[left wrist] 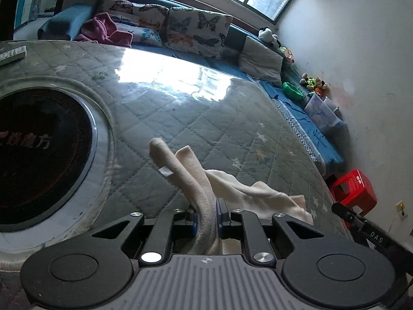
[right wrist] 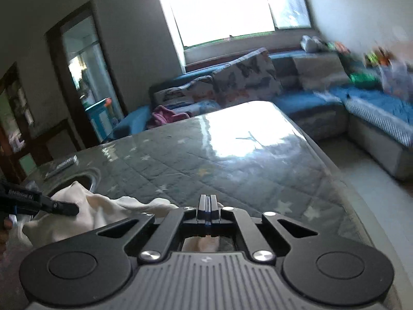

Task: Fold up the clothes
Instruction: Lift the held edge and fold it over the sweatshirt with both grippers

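A cream garment (left wrist: 240, 188) lies bunched at the near edge of the quilted, glass-topped table (left wrist: 180, 103). My left gripper (left wrist: 206, 206) is shut on a folded band of the garment, which sticks up past the fingers and shows a small white label. In the right wrist view the garment (right wrist: 98, 211) lies in a heap to the left. My right gripper (right wrist: 206, 204) has its jaws pressed together above the table edge; a bit of cloth shows under its base, and whether the tips pinch cloth is hidden. The left gripper (right wrist: 62, 208) shows there on the cloth.
A round black hotplate (left wrist: 38, 155) is set into the table at the left. A remote control (left wrist: 13, 54) lies at the far left corner. A blue corner sofa (right wrist: 309, 100) with butterfly cushions, toys and a purple garment (left wrist: 103, 29) stands beyond. A red stool (left wrist: 356, 188) stands at the right.
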The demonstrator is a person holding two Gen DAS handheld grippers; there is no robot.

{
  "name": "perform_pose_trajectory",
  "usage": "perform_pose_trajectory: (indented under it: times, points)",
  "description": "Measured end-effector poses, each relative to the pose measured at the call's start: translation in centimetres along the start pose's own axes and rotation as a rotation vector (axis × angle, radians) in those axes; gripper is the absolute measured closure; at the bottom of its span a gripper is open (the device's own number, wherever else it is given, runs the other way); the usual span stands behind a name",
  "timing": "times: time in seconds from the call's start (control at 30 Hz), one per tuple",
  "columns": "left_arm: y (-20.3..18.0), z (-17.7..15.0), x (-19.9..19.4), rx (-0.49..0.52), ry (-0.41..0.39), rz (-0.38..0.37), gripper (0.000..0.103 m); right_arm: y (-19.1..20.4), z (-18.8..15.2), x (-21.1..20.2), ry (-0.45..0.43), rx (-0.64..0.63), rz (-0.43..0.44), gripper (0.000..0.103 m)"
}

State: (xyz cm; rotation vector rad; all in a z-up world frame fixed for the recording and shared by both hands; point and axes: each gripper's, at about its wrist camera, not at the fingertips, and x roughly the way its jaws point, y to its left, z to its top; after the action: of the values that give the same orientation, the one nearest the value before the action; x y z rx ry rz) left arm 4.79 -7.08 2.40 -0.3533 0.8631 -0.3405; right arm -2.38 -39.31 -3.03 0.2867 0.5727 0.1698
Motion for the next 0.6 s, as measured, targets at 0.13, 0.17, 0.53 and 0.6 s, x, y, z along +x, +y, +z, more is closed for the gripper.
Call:
perform_pose_trajectory:
  times: [0.13, 0.17, 0.53, 0.6]
  points:
    - [0.7, -0.2, 0.2, -0.015, 0.007, 0.011, 0.088, -1.6, -1.1, 1.2, 0.043, 0.071, 0.024, 0.092]
    - [1.1, -0.3, 0.2, -0.023, 0.012, 0.017, 0.088, -1.9, -1.5, 1.5, 0.056, 0.087, 0.031, 0.092]
    - [3.0, -0.7, 1.2, -0.063, 0.041, 0.04, 0.088, -0.3, -3.1, 4.1, 0.098, 0.004, 0.013, 0.097]
    - [2.8, -0.7, 1.0, -0.057, 0.035, 0.036, 0.088, -0.1, -3.1, 4.0, 0.097, 0.004, 0.018, 0.1]
